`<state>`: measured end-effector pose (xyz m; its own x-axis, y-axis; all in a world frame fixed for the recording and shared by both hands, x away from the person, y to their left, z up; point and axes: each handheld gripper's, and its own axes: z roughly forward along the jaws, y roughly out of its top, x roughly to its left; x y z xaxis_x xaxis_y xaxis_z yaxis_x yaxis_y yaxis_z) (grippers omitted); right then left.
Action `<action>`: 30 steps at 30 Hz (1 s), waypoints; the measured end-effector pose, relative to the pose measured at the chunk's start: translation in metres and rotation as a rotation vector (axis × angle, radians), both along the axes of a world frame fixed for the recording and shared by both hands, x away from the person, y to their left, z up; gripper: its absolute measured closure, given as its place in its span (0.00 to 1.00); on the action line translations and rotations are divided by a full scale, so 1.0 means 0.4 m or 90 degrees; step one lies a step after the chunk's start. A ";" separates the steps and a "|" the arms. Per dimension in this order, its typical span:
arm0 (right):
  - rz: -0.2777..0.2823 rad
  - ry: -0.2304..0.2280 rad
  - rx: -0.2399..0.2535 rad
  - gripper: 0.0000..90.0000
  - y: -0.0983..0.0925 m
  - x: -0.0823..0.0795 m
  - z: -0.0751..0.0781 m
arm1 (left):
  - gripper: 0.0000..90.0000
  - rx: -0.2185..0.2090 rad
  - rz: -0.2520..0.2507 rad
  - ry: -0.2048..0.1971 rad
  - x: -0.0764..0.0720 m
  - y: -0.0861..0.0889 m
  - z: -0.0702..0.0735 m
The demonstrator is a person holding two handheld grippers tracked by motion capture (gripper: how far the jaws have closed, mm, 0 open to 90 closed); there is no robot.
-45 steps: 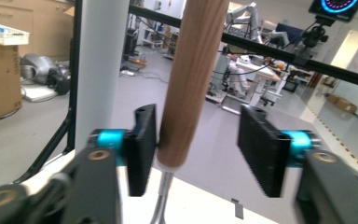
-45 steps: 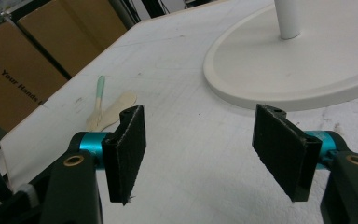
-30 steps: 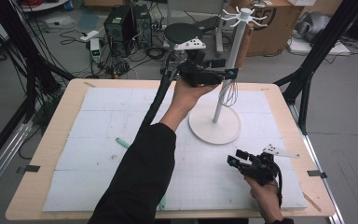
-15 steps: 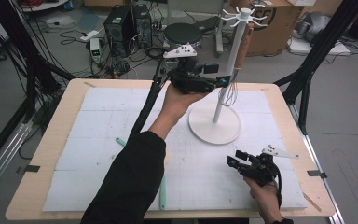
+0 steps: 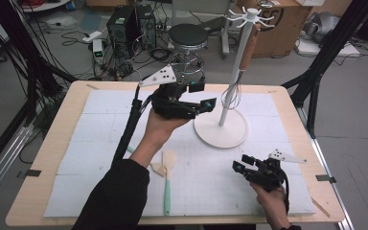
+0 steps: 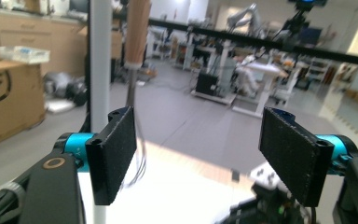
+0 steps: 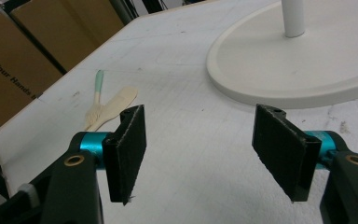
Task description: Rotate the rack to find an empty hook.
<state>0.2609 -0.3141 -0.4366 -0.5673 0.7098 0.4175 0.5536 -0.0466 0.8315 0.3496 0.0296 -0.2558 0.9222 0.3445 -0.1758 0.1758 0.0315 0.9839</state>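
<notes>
1. Since the earlier high view, the left gripper (image 5: 210, 103) has drawn back from the whisk (image 5: 233, 93) toward the table's middle, away from the stand; its jaws have just been opening, and nothing sits between them.
2. That whisk hangs by its brown handle from a hook on the white stand (image 5: 226, 106), its wire loops dangling beside the pole and above the round base.
3. Seen in the left gripper view, the left gripper (image 6: 209, 154) stands wide and empty, with the stand's pole (image 6: 100, 60) and the whisk (image 6: 136, 51) just past its left jaw.
4. Held level above the mat, the left gripper points toward the stand, close to the whisk but not touching it.
5. Low at the near right of the table, the right gripper (image 5: 239, 164) rests just above the mat; in its own view the right gripper (image 7: 200, 149) is spread wide with nothing between the pads.
6. Two spatulas (image 5: 165, 165) lie on the white mat (image 5: 96, 139) near the left forearm, one with a teal handle.
</notes>
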 end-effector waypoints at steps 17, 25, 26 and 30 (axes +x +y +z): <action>0.008 0.000 -0.012 0.38 0.019 0.001 0.000 | 0.30 -0.048 0.068 -0.029 -0.099 0.152 -0.096; 0.007 0.004 0.011 0.36 0.018 -0.003 0.001 | 0.30 -0.046 0.113 -0.027 -0.157 0.238 -0.184; 0.005 0.004 0.015 0.35 0.018 -0.003 0.002 | 0.30 -0.052 0.118 -0.021 -0.162 0.249 -0.199; 0.002 -0.008 0.032 0.32 0.017 -0.006 0.008 | 0.28 -0.063 0.150 -0.012 -0.186 0.285 -0.262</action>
